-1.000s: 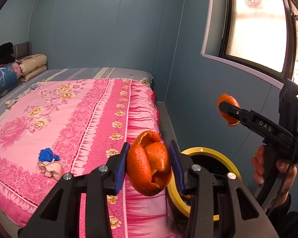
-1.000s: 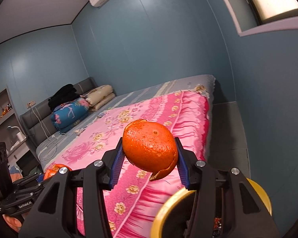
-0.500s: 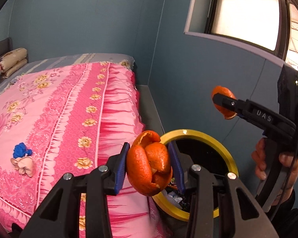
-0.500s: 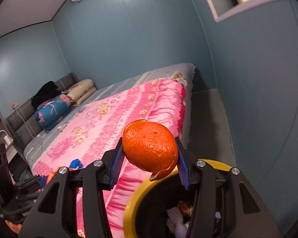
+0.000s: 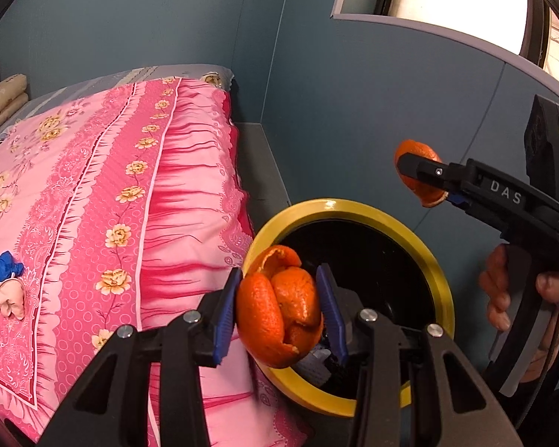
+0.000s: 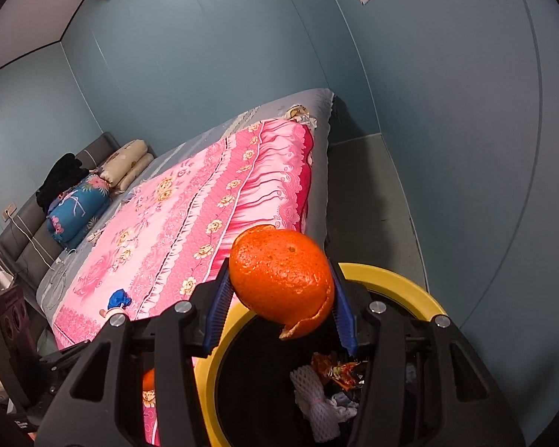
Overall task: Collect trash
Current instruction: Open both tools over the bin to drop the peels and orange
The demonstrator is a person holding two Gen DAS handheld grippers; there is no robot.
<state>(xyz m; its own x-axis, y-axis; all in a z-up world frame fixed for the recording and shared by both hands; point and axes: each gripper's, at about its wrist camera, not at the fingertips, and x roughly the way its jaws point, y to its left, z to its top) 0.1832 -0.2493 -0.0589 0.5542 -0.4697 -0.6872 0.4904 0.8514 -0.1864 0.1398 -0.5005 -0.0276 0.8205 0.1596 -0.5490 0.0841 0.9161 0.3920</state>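
My left gripper (image 5: 279, 307) is shut on a curled orange peel (image 5: 279, 307), held over the near rim of a round black bin with a yellow rim (image 5: 438, 272). My right gripper (image 6: 281, 285) is shut on a second, dome-shaped orange peel (image 6: 281, 275) just above the same yellow-rimmed bin (image 6: 410, 285). In the left wrist view the right gripper (image 5: 415, 175) shows from the side, higher and to the right of the bin, held by a hand (image 5: 510, 298). Inside the bin lie a white foam net (image 6: 313, 391) and crumpled wrappers (image 6: 335, 368).
A bed with a pink floral cover (image 5: 93, 193) stands left of the bin, its frilled edge touching the rim. A blue and beige cloth lump (image 5: 5, 287) lies on the cover. Blue walls and a window (image 5: 458, 0) close the right side. Pillows (image 6: 78, 205) sit at the headboard.
Both grippers have sunk and tilted down toward the bin, each still holding its peel. The bin's opening now fills more of both views and its contents show.
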